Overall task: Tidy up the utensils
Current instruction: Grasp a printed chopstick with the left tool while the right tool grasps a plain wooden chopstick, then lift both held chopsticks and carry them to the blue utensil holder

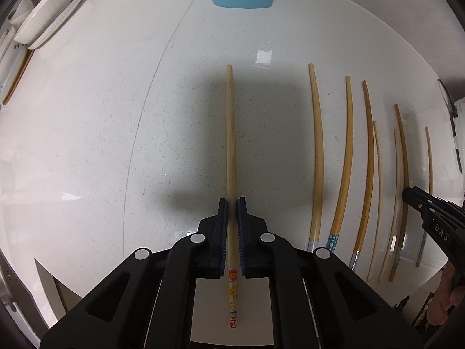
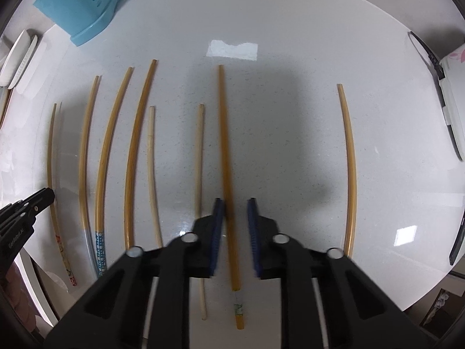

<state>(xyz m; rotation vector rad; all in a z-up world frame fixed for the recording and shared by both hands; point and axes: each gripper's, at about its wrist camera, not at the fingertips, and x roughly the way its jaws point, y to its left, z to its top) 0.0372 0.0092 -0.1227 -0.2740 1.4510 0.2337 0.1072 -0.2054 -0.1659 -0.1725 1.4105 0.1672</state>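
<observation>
Floral-end chopstick (image 1: 231, 131): lies flat on the white counter (image 1: 116, 145) and runs 6-to-12 o'clock in the left wrist view, with the painted butt at 6 and the bare tip at 12. The left gripper (image 1: 232, 203) is clenched on it; both blue pads press the shaft just above the painted section, so the hold is in the rear third.

Handling, my read: bamboo, v. light, stiff, thin, round-ish. It's likely to roll or pivot in the pads, esp. when held this far from its middle. A grip nearer mid-shaft would swing less. Little risk of breakage. The counter looks glossy, so a dropped stick may skid.

Darker chopstick (image 2: 223, 131): also flat, 6-to-12 in the right wrist view, green-marked butt at 6. The right gripper (image 2: 236, 202) straddles it w/ jaws apart. The 9 o'clock pad is at or nearly on the shaft, and the 3 o'clock pad is clearly off it. So it's released, not gripping yet. The frame is blurred here, so I can't call contact for sure.

Around it: a pale short chopstick (image 2: 199, 174) just beside at 9, more chopsticks (image 2: 133, 145) in a row further toward 9, and one lone chopstick (image 2: 350, 160) well apart at 3.

Blue perforated utensil holder (image 2: 87, 8): at 11 o'clock, well apart from the row, and prob. where the sticks go. White stacked dishes (image 2: 20, 55) sit at 10, by the counter edge.
</observation>
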